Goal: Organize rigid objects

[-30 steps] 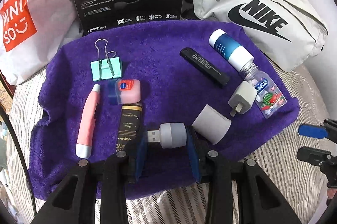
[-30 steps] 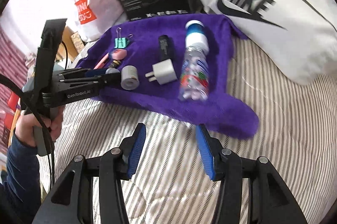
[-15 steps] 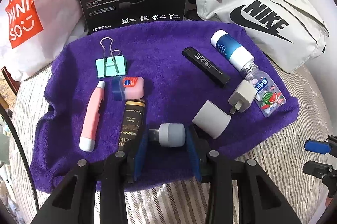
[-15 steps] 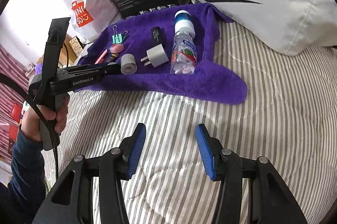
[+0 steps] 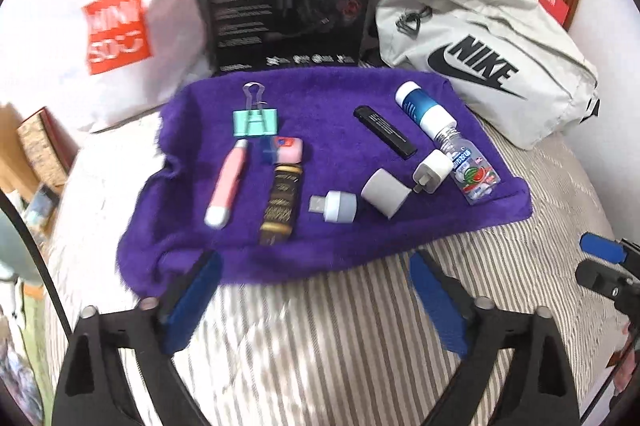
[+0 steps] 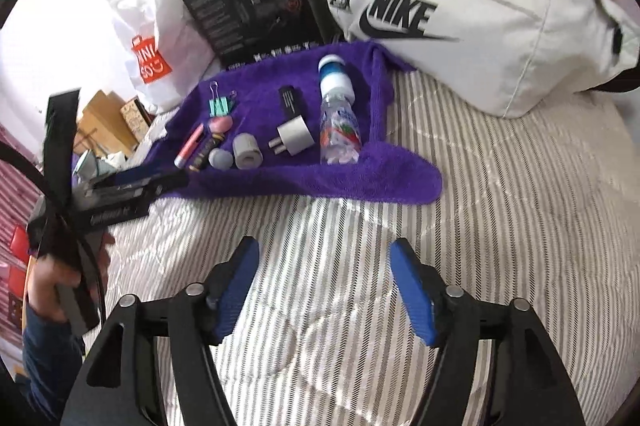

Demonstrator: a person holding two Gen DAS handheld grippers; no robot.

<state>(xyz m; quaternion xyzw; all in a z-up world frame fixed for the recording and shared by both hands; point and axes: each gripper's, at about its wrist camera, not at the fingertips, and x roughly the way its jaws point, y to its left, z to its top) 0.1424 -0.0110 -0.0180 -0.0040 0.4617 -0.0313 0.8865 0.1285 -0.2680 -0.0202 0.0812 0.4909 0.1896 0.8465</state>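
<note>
Left wrist view: left gripper (image 5: pixel 312 290) fingers spread wide, empty, above the bed beside the towel (image 5: pixel 340 93). USB plug (image 5: pixel 334 205) lies on the towel's near part, between gold tube (image 5: pixel 280 203) and grey cap (image 5: pixel 386 191). Right gripper (image 6: pixel 324 290) likewise agape, empty. Placement step apparently finished; next calls for choosing another item.
</note>
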